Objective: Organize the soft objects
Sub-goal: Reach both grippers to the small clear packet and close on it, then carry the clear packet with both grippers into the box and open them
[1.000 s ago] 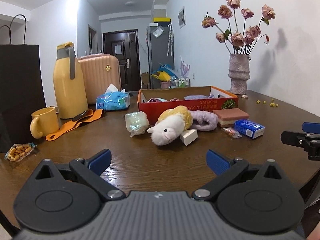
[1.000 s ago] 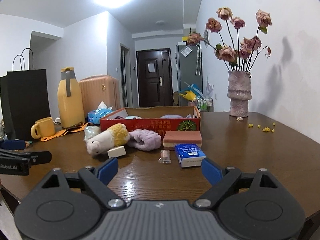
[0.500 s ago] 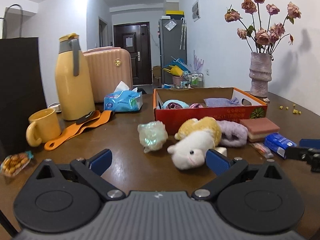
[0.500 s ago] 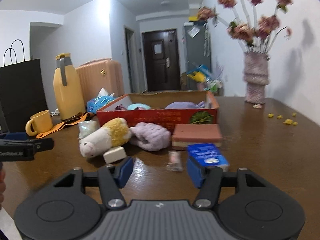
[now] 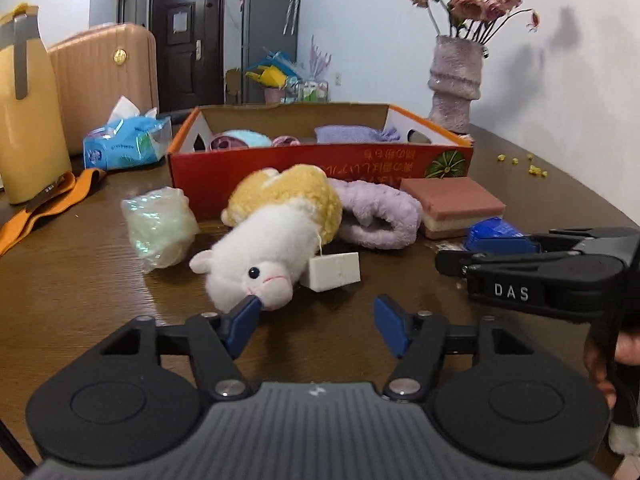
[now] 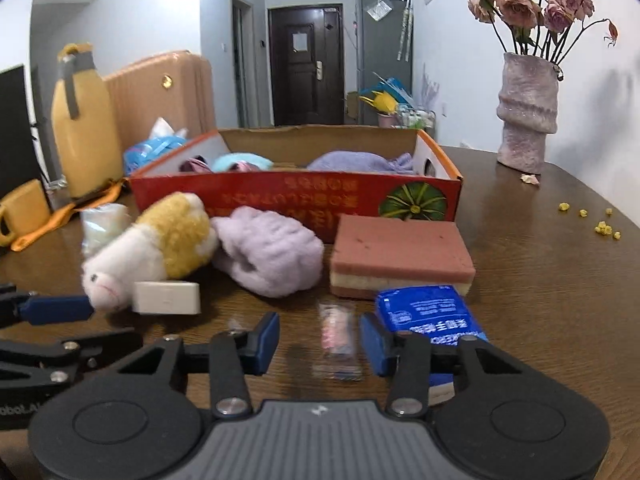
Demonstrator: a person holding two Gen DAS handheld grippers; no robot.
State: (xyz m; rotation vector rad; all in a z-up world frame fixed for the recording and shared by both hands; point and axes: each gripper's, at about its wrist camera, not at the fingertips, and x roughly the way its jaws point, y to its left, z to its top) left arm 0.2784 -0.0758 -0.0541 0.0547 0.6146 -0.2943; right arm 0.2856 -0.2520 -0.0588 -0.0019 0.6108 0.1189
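White-and-yellow plush toy (lying sideways) before both gaping hand-held grippers: left, right

Fluffy plush toy, glossy wood-grain table (cardboard box).

Both grippers are built in matte black plastic with a ribbed grey centre plate, silver pivot screws and blue finger pads. White "DAS" lettering is noted on the right gripper (side view). Bare fingers are partly visible.
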